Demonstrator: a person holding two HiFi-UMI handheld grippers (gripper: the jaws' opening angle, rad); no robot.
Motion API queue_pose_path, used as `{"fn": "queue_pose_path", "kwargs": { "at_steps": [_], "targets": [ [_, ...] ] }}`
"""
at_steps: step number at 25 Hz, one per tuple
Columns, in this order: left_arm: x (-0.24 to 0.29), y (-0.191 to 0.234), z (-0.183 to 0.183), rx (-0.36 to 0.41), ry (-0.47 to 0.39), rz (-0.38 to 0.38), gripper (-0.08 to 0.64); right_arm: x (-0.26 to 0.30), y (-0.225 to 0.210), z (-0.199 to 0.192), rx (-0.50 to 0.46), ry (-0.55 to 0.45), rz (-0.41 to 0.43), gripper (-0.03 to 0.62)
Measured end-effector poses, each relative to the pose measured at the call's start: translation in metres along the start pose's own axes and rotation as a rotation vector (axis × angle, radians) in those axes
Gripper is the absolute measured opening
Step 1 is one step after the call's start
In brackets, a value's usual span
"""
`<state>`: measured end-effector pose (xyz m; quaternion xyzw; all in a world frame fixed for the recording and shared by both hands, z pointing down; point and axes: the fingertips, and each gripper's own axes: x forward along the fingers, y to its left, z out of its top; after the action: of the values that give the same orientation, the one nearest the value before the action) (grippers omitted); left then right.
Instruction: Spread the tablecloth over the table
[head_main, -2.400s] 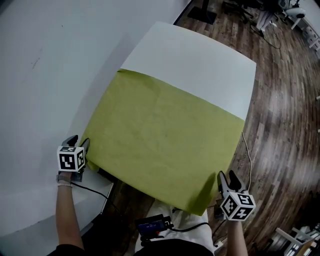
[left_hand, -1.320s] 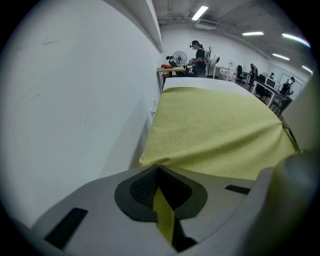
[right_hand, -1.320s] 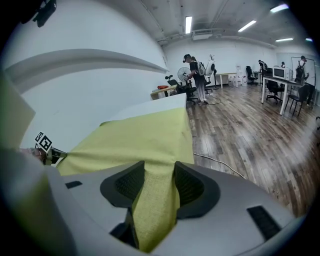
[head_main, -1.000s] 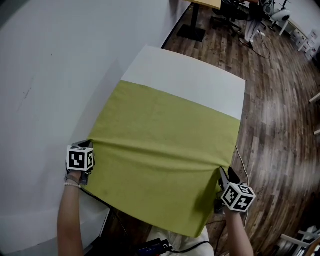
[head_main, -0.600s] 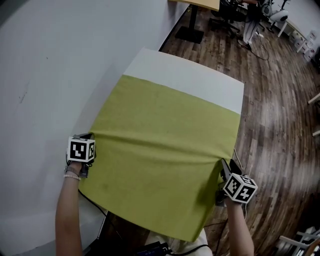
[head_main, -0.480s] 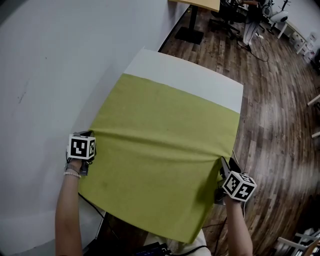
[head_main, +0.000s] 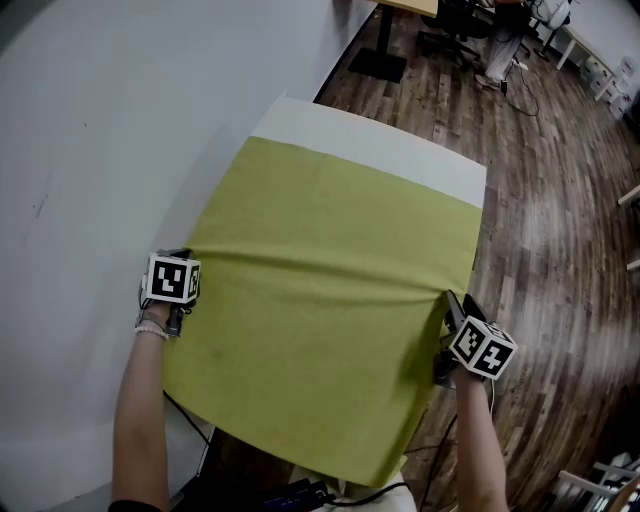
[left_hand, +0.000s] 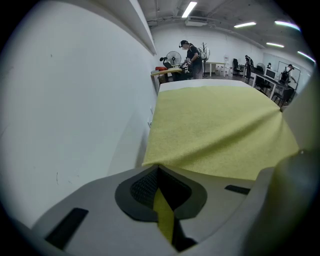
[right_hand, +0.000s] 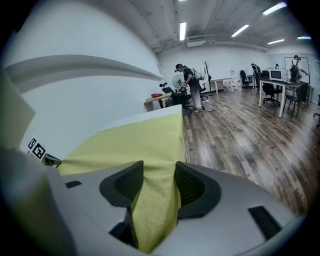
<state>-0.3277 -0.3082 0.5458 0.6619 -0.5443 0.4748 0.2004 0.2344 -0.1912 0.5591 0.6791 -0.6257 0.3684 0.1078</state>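
A yellow-green tablecloth (head_main: 330, 270) lies over most of the white table (head_main: 370, 138); only a white strip shows at the far end. The cloth's near part hangs off the front edge. My left gripper (head_main: 182, 262) is shut on the cloth's left edge, and a thin strip of cloth (left_hand: 215, 125) is pinched between its jaws (left_hand: 159, 171). At the table's right side my right gripper (head_main: 452, 302) is shut on the right edge, with a thick bunch of cloth (right_hand: 135, 142) between its jaws (right_hand: 156, 176). A taut ridge runs across the cloth between the two grippers.
A white wall (head_main: 90, 130) runs close along the table's left side. Wooden floor (head_main: 560, 220) lies to the right, with a cable (head_main: 487, 300) near the table. Desks and chairs (head_main: 480, 30) stand beyond the far end, where a person (left_hand: 192, 54) stands.
Both grippers have moved toward the far end of the table, taking the cloth with them. The cloth's far edge has slid forward and the bare white strip has narrowed.
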Motion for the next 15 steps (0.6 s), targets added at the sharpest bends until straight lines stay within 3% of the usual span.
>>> {"fn": "queue_pose_path", "kwargs": {
  "at_steps": [5,15],
  "targets": [
    [0.006,-0.003,-0.001,0.028,0.029,0.033,0.008,0.005,-0.003,0.004,-0.002,0.027,0.034,0.219],
    [0.021,0.003,0.032,-0.048,0.058,0.086,0.008,0.03,-0.004,0.029,-0.002,0.013,0.081,0.229]
  ]
}}
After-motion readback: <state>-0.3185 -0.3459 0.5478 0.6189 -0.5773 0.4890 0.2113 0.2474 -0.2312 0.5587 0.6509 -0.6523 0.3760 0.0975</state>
